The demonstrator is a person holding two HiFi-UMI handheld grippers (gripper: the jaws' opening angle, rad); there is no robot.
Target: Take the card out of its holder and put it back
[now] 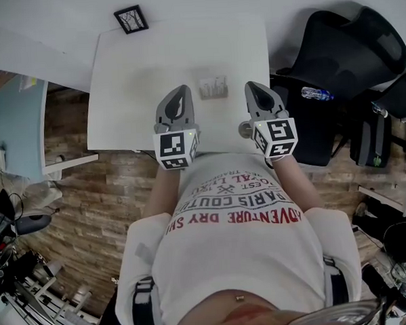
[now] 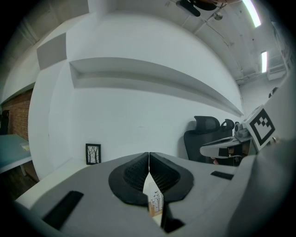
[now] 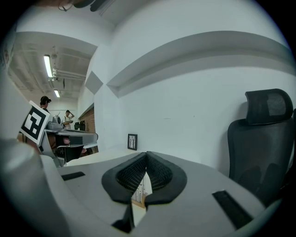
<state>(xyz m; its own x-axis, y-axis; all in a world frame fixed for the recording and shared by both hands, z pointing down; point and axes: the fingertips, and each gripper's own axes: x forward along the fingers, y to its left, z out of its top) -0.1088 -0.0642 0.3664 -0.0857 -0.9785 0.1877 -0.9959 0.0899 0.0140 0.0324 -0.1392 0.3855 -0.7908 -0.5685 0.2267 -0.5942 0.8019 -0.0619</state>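
Note:
A small white card with tree drawings (image 1: 212, 87) stands upright in its wooden holder on the white table (image 1: 137, 80). It sits between my two grippers, and neither touches it. My left gripper (image 1: 183, 90) is to its left and shut, with nothing between the jaws. My right gripper (image 1: 251, 86) is to its right, also shut and empty. In the left gripper view the card (image 2: 155, 199) shows low down behind the closed left gripper (image 2: 149, 155). In the right gripper view the card (image 3: 138, 190) peeks from under the closed right gripper (image 3: 146, 154).
A small black picture frame (image 1: 131, 19) stands at the table's far edge by the white wall. Black office chairs (image 1: 342, 42) and a water bottle (image 1: 316, 93) are to the right. A light blue table (image 1: 14, 127) is at the left. The person stands against the table's near edge.

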